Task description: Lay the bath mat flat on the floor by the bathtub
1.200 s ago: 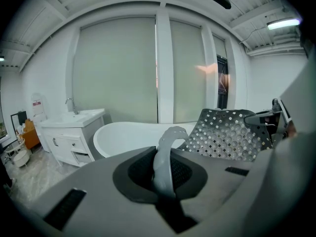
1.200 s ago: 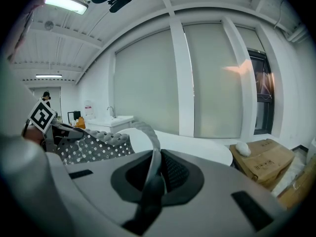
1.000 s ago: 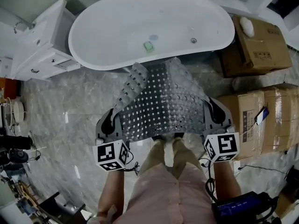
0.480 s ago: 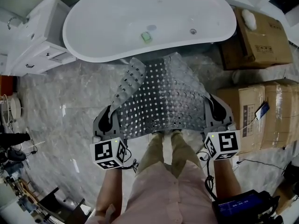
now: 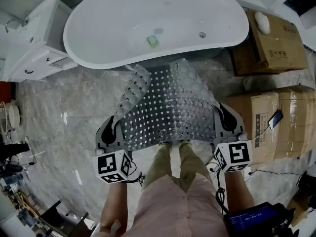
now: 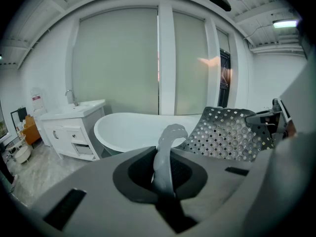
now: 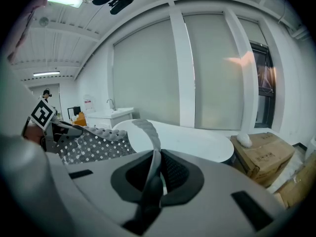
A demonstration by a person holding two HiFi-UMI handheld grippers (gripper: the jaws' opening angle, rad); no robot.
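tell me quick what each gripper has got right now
Left gripper: closed on the left edge of the grey perforated rubber bath mat.
Right gripper: closed on the same mat's right edge.

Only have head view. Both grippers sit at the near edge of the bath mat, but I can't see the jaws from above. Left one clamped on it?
Observer: Yes. In the left gripper view the left gripper has its jaws closed on the bath mat, with a strip of the mat's edge standing up between them.
Operator: And the right?
Observer: Same. The right gripper view shows the right gripper shut on the mat's edge, which curls up and over from between the jaws.
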